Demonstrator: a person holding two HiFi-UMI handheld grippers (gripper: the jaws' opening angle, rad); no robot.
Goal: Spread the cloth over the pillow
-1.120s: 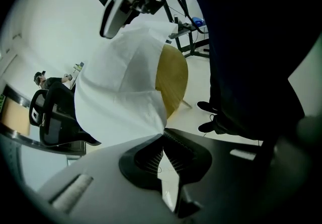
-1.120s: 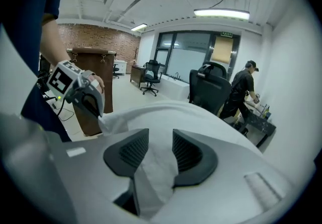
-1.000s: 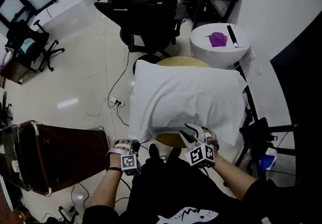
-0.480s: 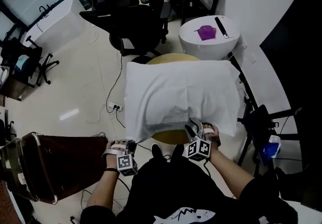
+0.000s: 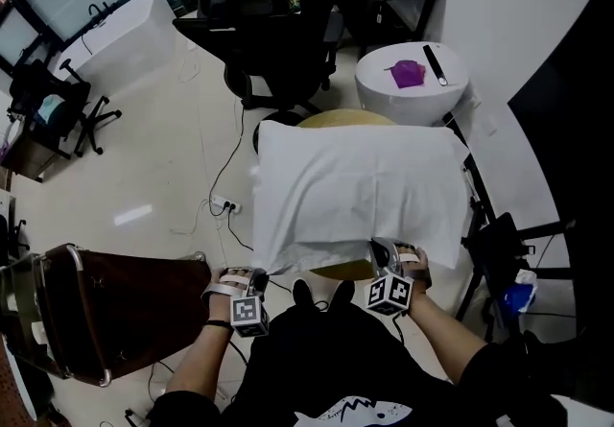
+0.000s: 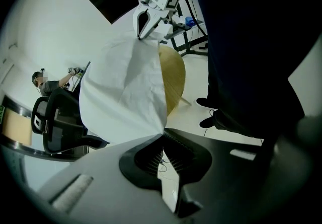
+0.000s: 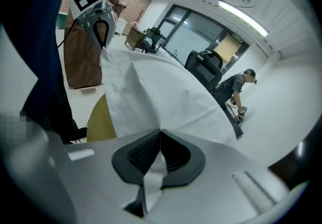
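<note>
The cloth [image 5: 355, 185] lies draped over the round yellow worktop [image 5: 345, 117], the pillow presumably beneath, and with left gripper [image 5: 259, 275] and right gripper [image 5: 384, 249] each clamped on its near edge, pulling it taut and even seems next.

White cloth [image 5: 360, 190] spread wide, near corners pinched

The cloth [image 5: 360, 190] lies on the round table [image 5: 331, 117]; behind it stand a chair [image 5: 259, 22] and a stool [image 5: 389, 97]; a case [image 5: 125, 300] lies left.
</note>
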